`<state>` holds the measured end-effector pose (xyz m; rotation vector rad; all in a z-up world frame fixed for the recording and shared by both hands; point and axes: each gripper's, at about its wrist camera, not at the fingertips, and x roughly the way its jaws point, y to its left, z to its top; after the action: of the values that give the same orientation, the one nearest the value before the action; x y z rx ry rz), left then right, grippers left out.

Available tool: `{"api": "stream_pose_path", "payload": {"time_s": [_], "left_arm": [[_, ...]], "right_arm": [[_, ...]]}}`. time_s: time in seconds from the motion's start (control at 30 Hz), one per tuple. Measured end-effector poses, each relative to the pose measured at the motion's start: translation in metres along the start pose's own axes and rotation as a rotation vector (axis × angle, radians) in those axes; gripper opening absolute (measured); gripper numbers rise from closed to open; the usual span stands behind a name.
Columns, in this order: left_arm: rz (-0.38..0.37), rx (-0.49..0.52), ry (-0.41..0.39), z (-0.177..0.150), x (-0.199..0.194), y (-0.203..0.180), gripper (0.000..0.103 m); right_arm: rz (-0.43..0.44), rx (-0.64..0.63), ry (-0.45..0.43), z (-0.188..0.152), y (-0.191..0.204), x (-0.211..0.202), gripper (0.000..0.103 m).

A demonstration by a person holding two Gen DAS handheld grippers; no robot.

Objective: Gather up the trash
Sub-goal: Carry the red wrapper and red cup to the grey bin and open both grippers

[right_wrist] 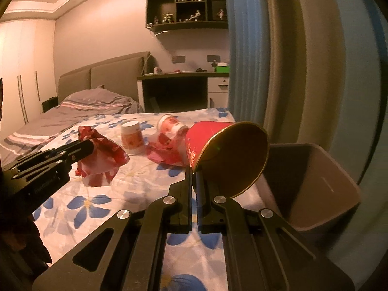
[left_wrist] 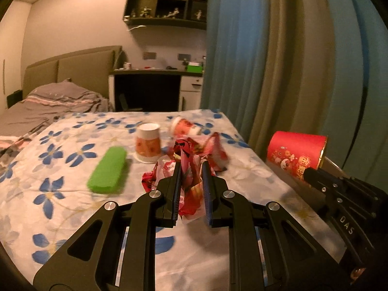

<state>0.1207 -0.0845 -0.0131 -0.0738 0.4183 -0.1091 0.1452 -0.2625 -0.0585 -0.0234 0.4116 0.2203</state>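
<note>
Wrapper (left_wrist: 191, 169), crumpled red, pinched in left tongs (left_wrist: 191, 167) over floral bed (left_wrist: 60, 169); right tongs (right_wrist: 194, 169) clamp red tub (right_wrist: 211, 140) rim, w/ bin (right_wrist: 322, 181) beside.

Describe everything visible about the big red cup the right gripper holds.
The red cup is a large paper-like cup, red outside with festive print, gold inside and at its rim. It is tipped sideways, its mouth facing the right camera, and looks empty. The right gripper pinches its rim. It hangs over the bed's right edge, beside the brown bin, not inside it.
</note>
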Motion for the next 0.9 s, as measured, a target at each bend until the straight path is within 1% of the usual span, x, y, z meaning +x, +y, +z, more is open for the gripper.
{"api": "stream_pose_path", "payload": {"time_s": [0.13,0.47,0.7,0.9], "left_arm": [[-0.045,0.029,0.004,0.001,0.009,-0.021,0.016],[-0.175,0.06,0.014,0.008,0.036,-0.068,0.016],[-0.283,0.096,-0.002,0.017,0.059,-0.116,0.016],[-0.358,0.121,-0.002,0.018,0.082,-0.152,0.016]], "right_arm": [[-0.028,0.012,-0.004,-0.001,-0.015,-0.001,0.004],[-0.115,0.05,-0.009,-0.004,-0.06,-0.001,0.004],[-0.191,0.09,-0.002,-0.006,-0.098,0.003,0.004],[-0.248,0.114,0.008,-0.008,-0.122,0.007,0.004]]}}
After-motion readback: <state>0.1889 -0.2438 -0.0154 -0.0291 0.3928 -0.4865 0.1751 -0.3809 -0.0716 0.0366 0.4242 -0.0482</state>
